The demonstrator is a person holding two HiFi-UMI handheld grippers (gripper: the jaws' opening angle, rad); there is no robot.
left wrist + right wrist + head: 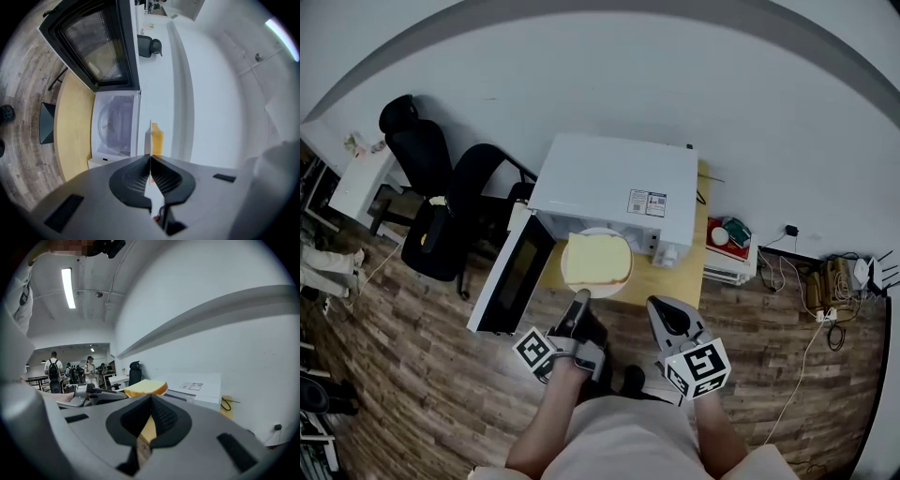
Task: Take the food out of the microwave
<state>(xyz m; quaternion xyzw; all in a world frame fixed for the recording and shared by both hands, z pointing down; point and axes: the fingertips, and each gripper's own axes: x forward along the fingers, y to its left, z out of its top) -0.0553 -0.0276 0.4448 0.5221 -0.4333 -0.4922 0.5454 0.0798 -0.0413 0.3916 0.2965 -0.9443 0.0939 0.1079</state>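
Note:
A white plate (619, 279) carrying a pale yellow slice of bread (596, 260) hangs in front of the white microwave (619, 183), above the wooden table (680, 281). My left gripper (581, 296) is shut on the plate's near rim. In the left gripper view the plate (148, 140) shows edge-on between the closed jaws (150, 157), with the bread (157, 139) beside it and the empty microwave cavity (115, 124) behind. The microwave door (514, 272) stands open to the left. My right gripper (659, 306) hovers to the right of the plate, shut and empty (150, 398).
Black office chairs (441, 206) stand left of the open door. A red and green box (729, 234) sits on a low stack to the microwave's right. Cables and a power strip (825, 286) lie on the wood floor. People (54, 371) stand far off.

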